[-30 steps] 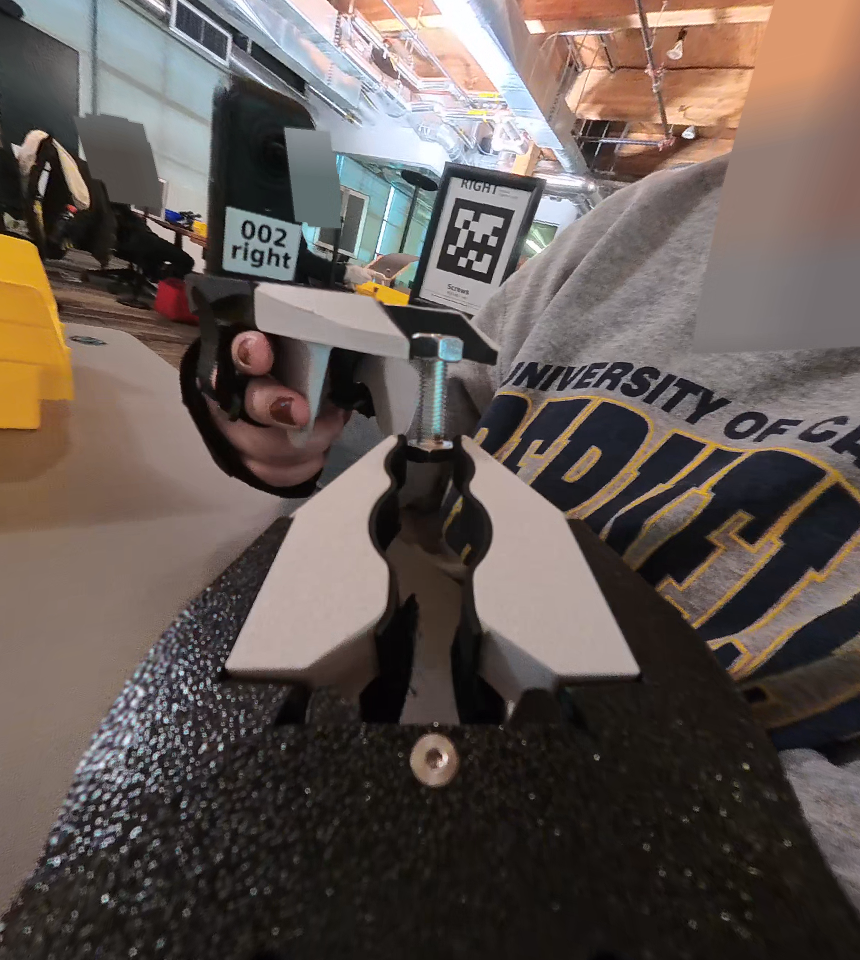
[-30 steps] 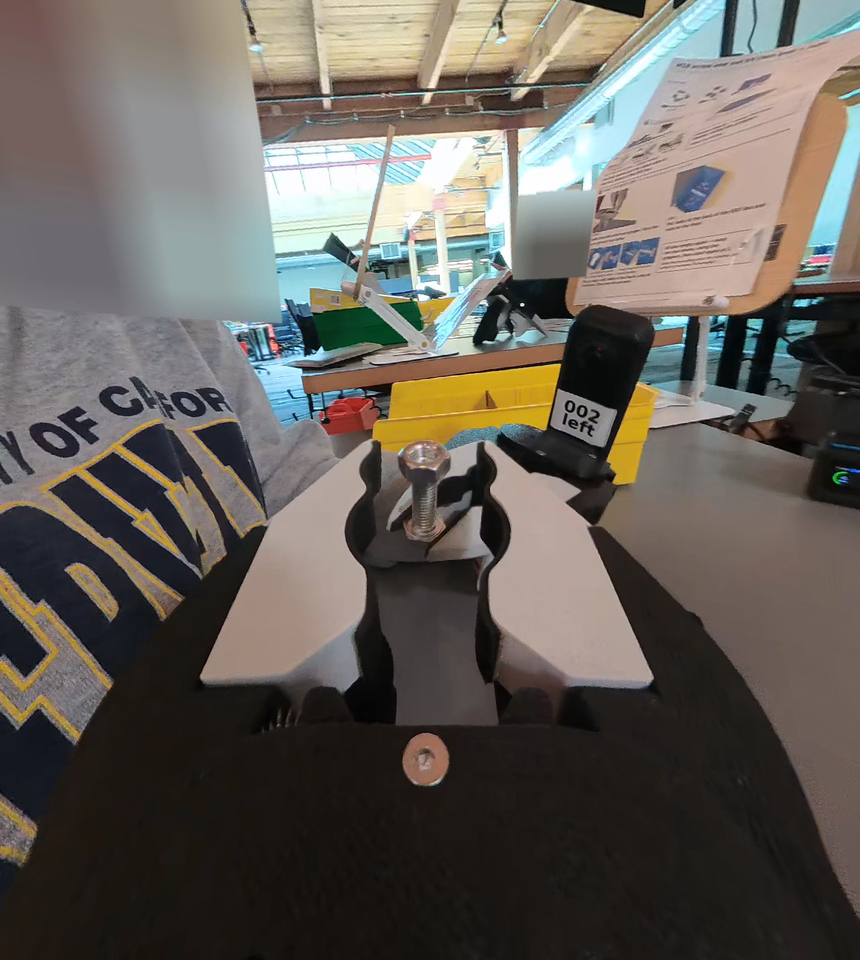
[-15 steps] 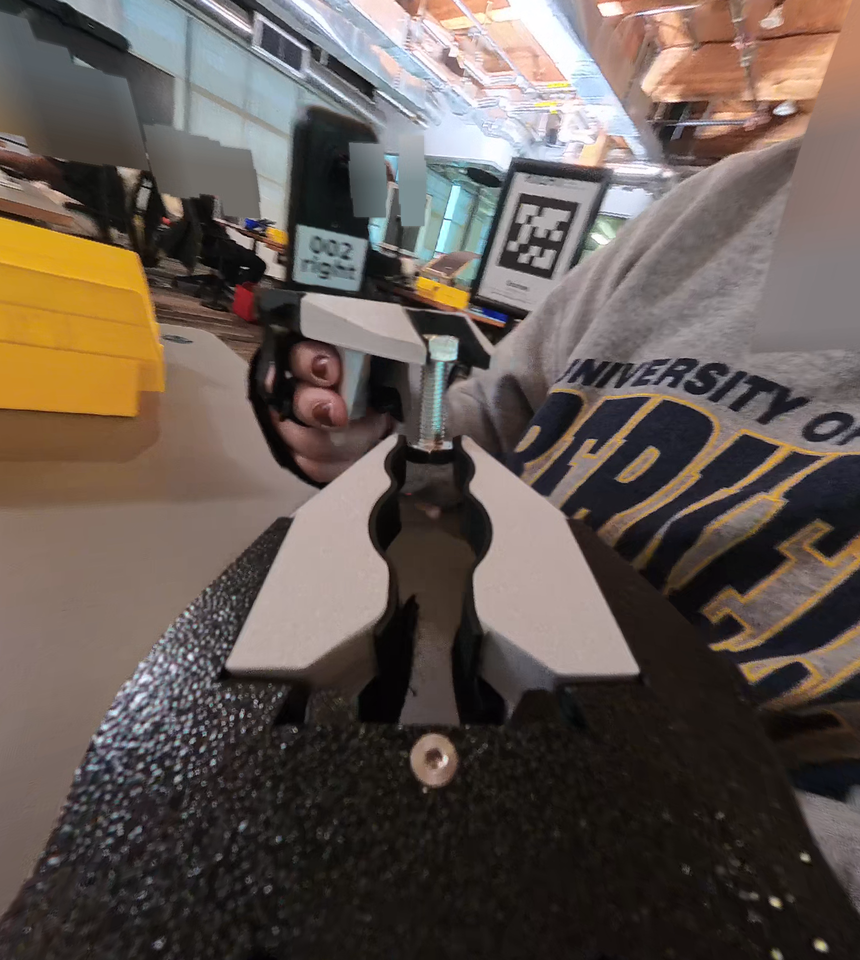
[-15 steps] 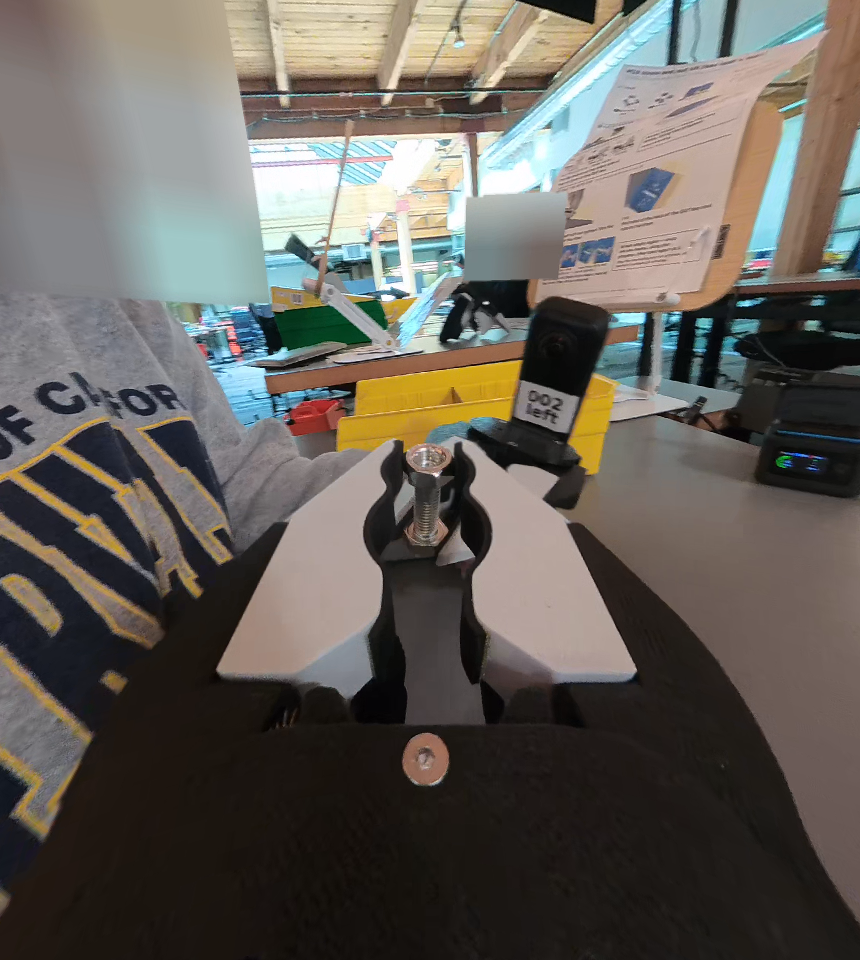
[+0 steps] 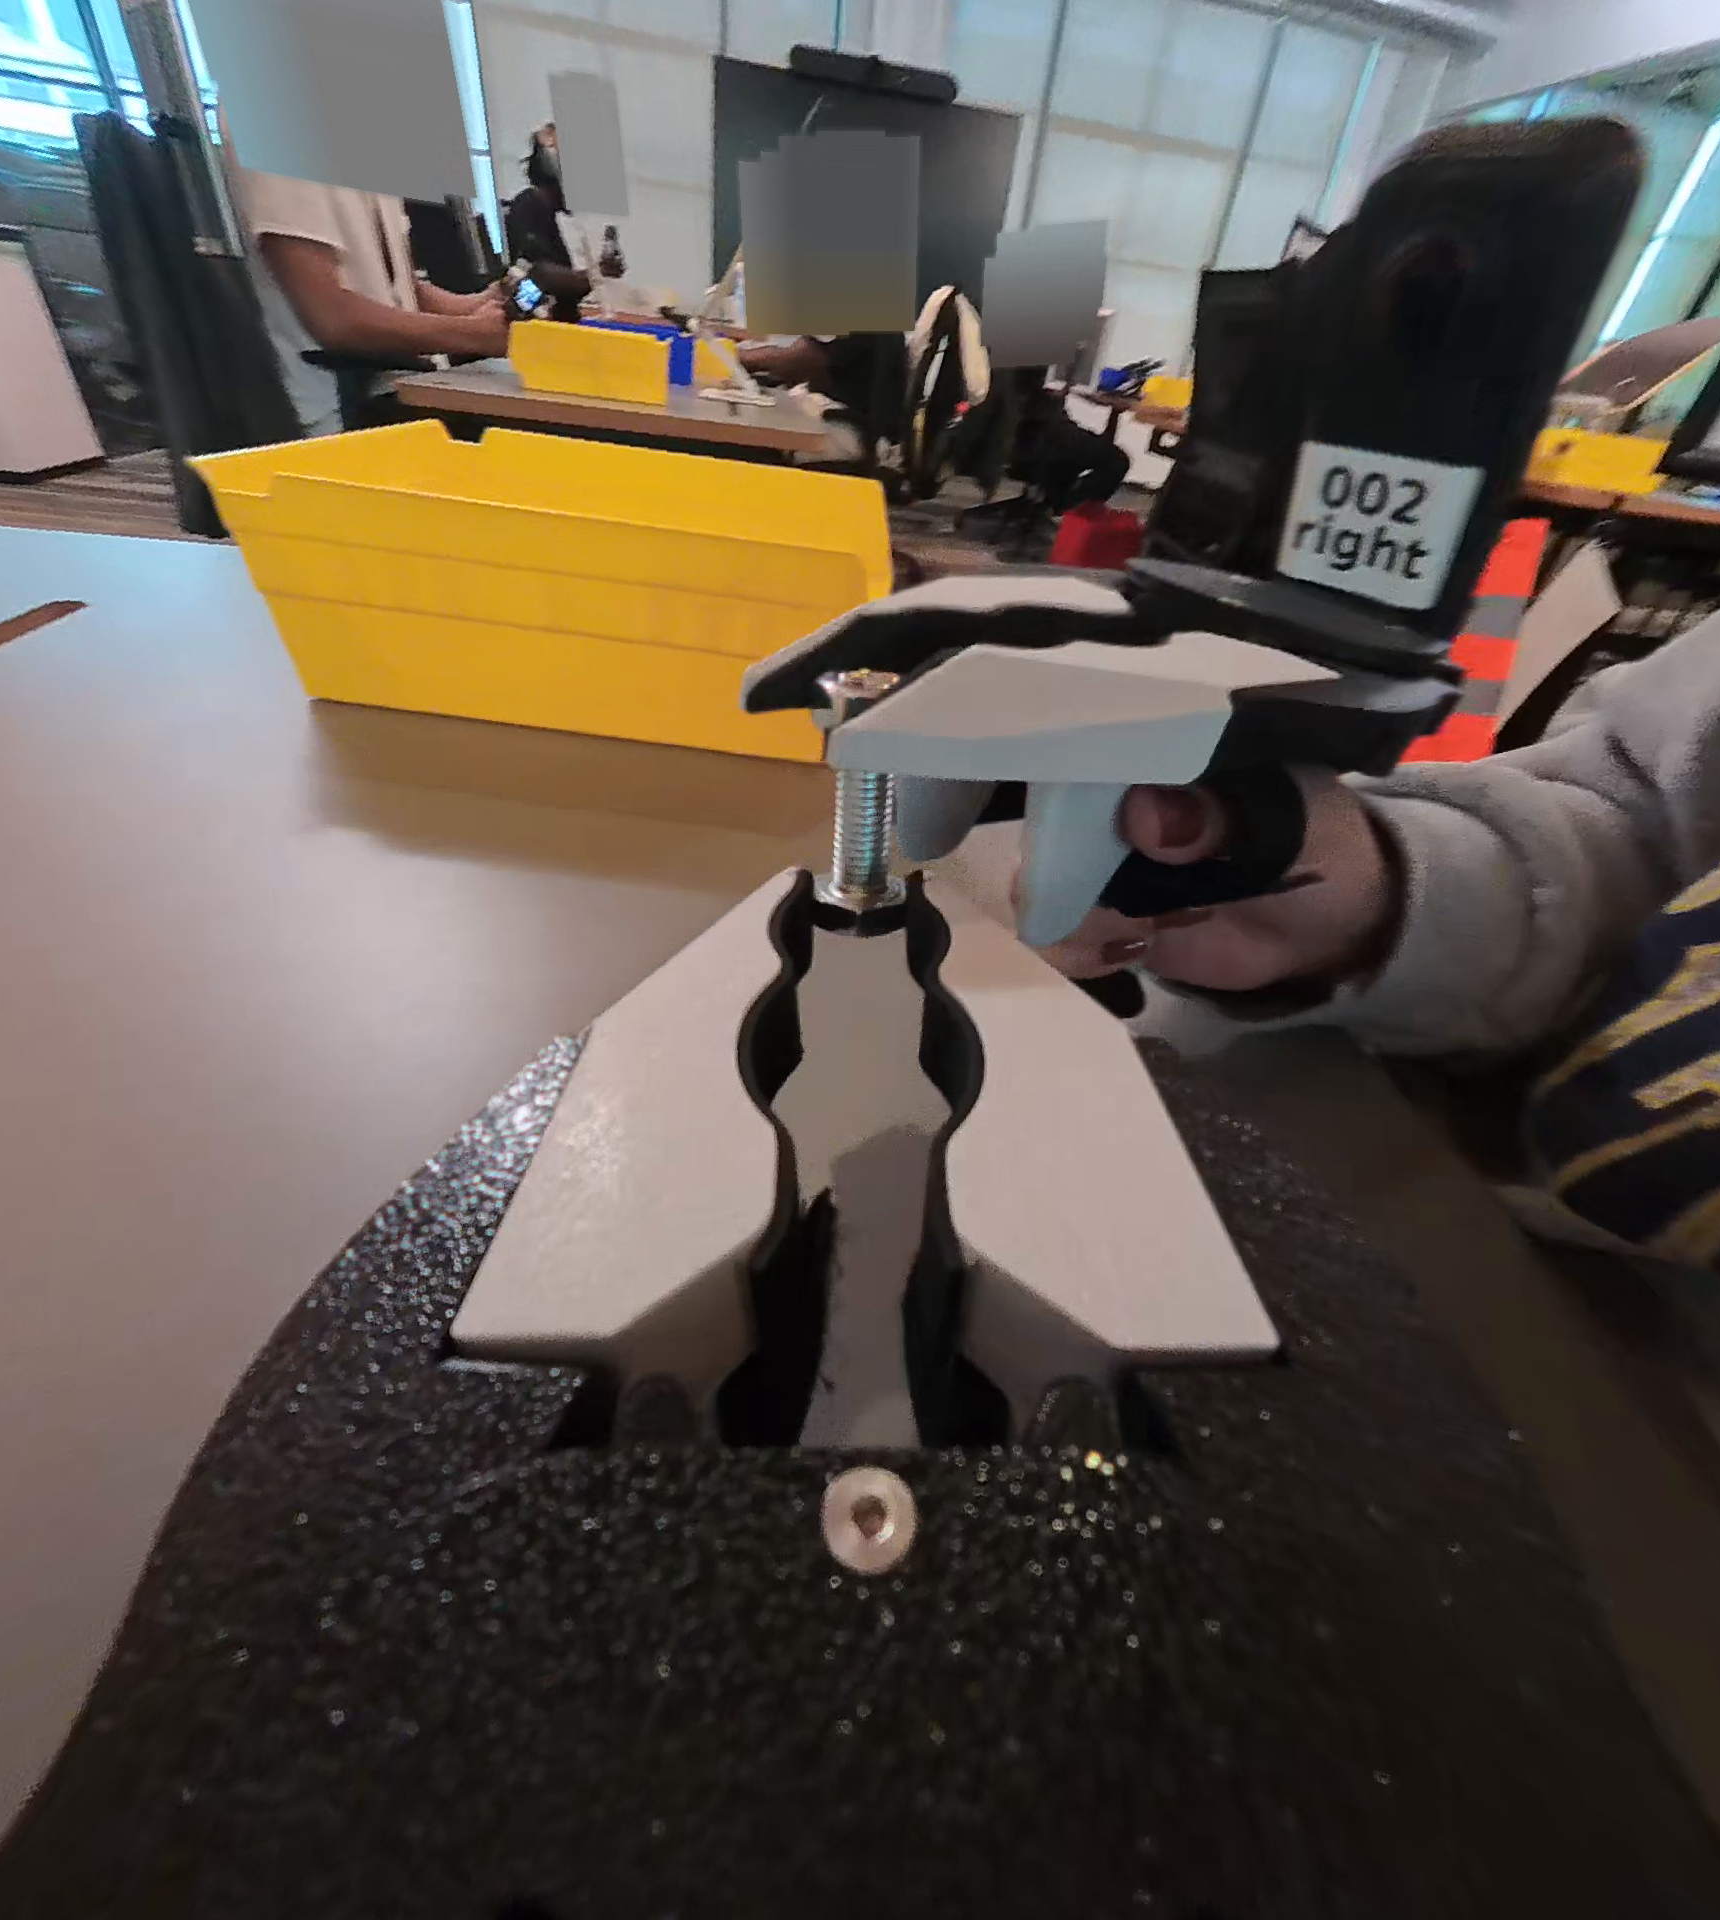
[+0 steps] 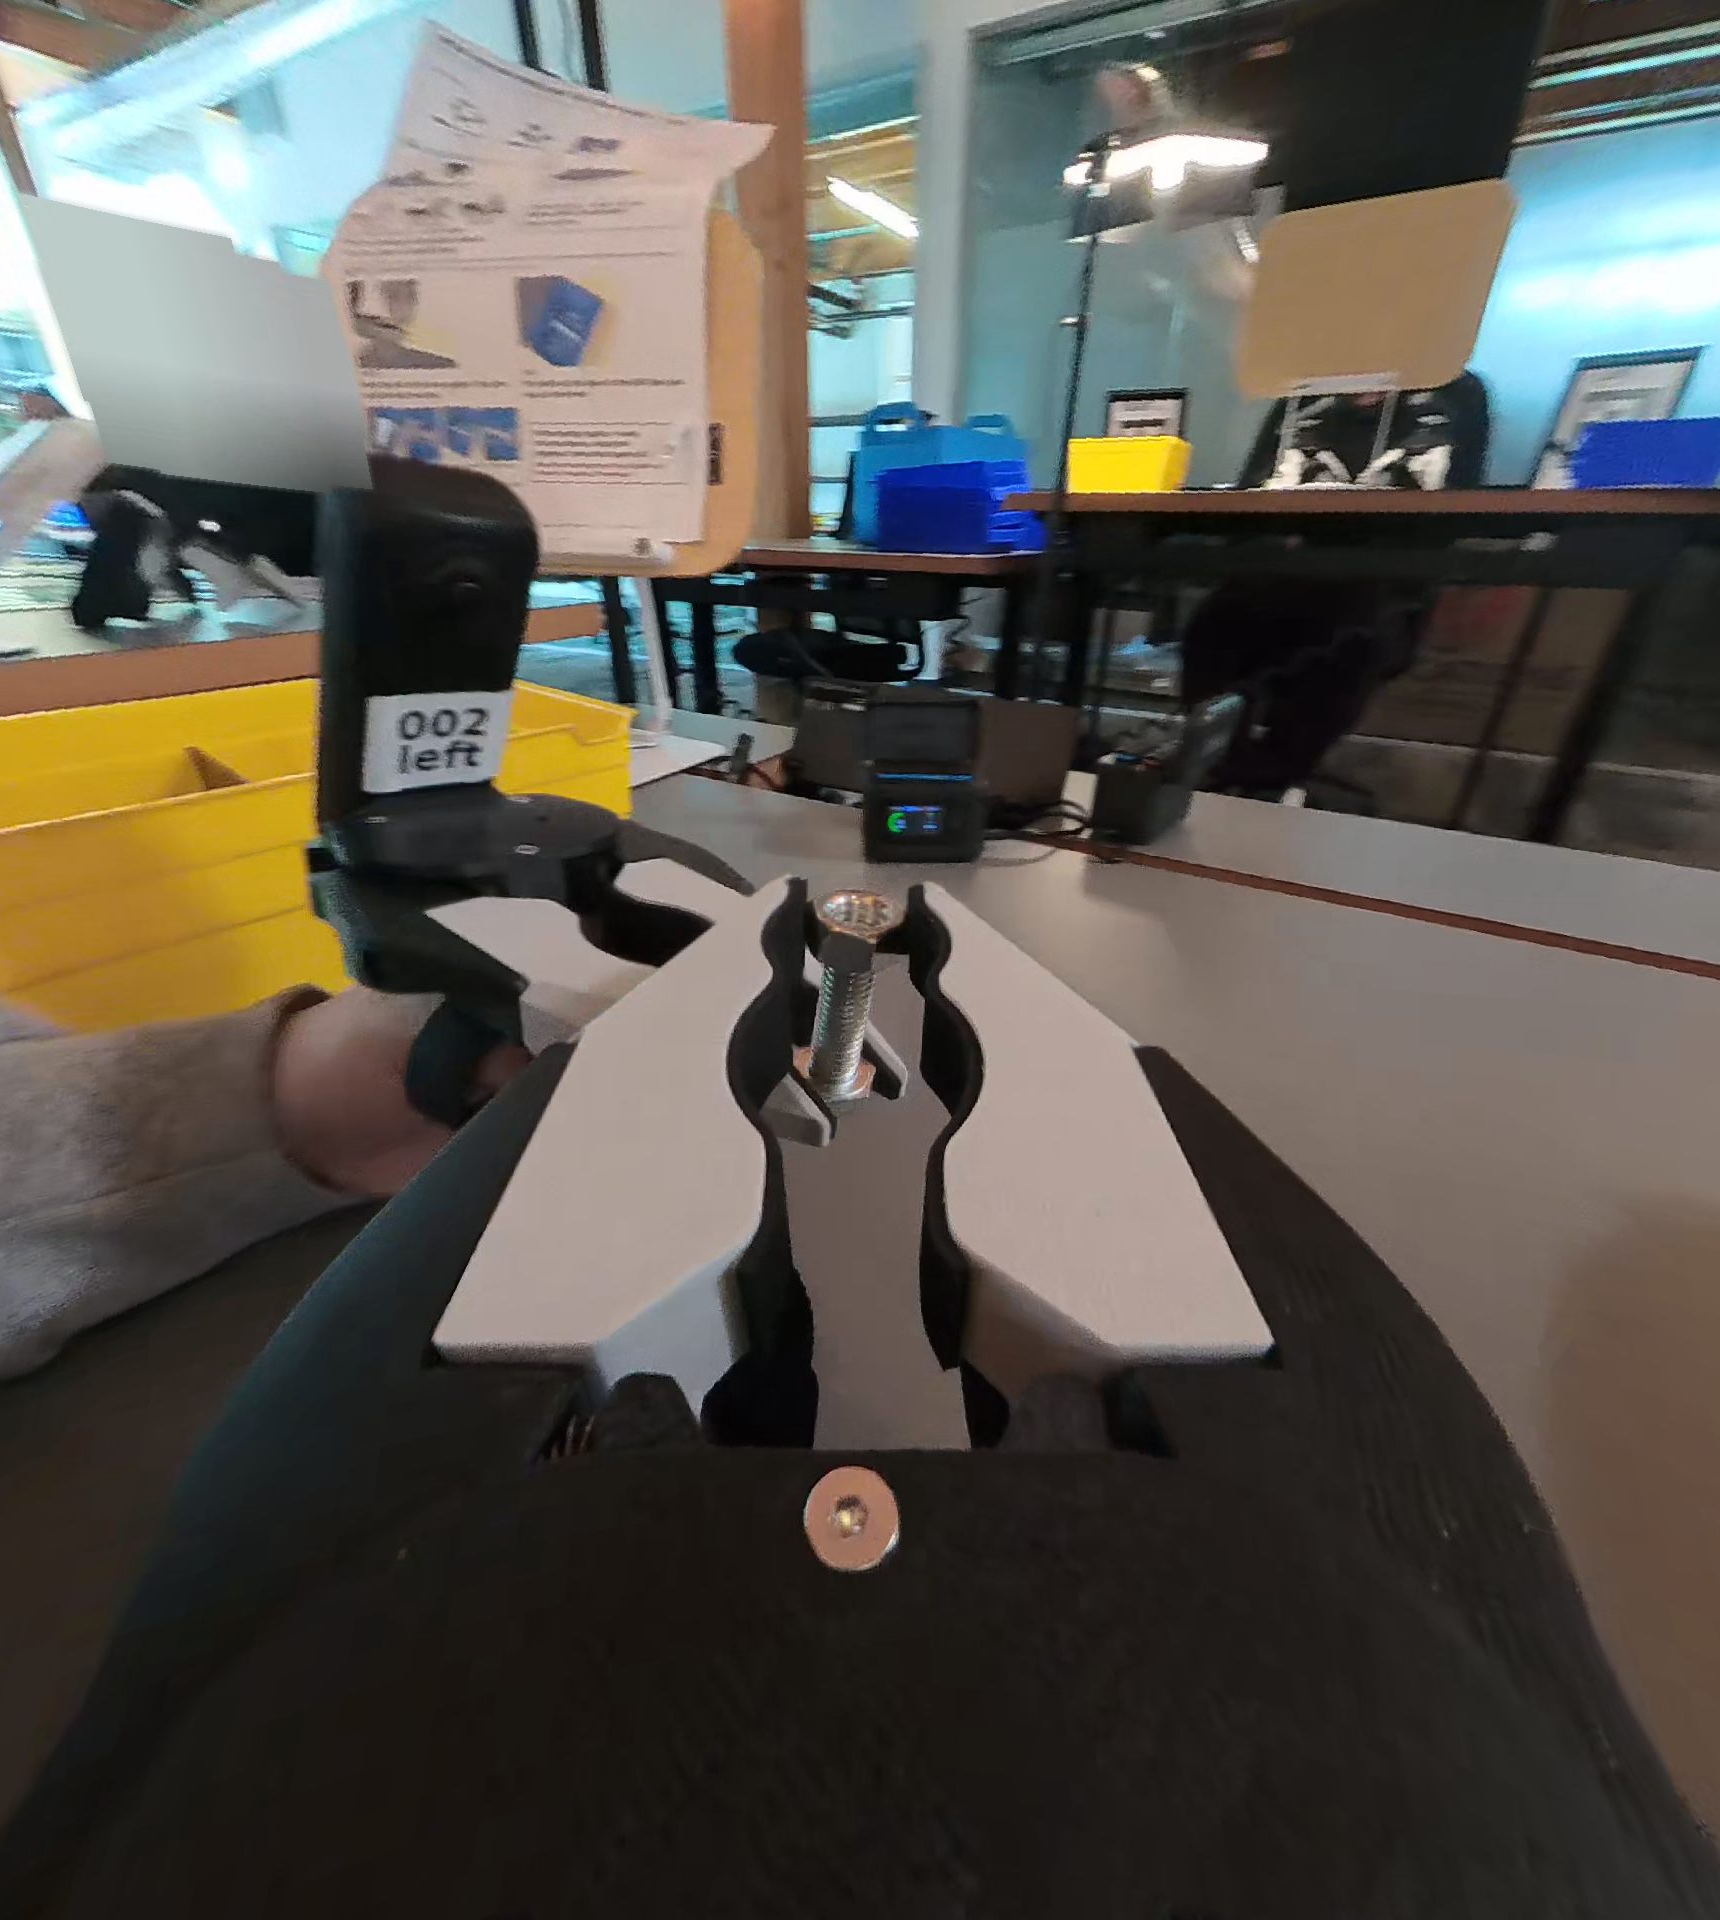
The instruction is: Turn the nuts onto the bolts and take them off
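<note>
Two grippers have swung round a good way from a second ago, now facing the table [image 5: 212, 935] and yellow bin [image 5: 544, 603]. Right gripper [image 6: 861, 914] jaws pinch the bolt [image 6: 840, 1013] head; left gripper [image 5: 861, 902] jaws pinch the nut [image 5: 861, 896] at its tip. Looks like another turn, nut barely threaded.

bin [image 5: 565, 582] on table [image 5: 212, 935], behind bolt [image 5: 861, 821]

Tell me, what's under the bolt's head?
Below the bolt's head, pinched in the right claw, runs its threaded shaft down to a nut held in the left claw. The shaft's tip is hidden inside the nut.
</note>
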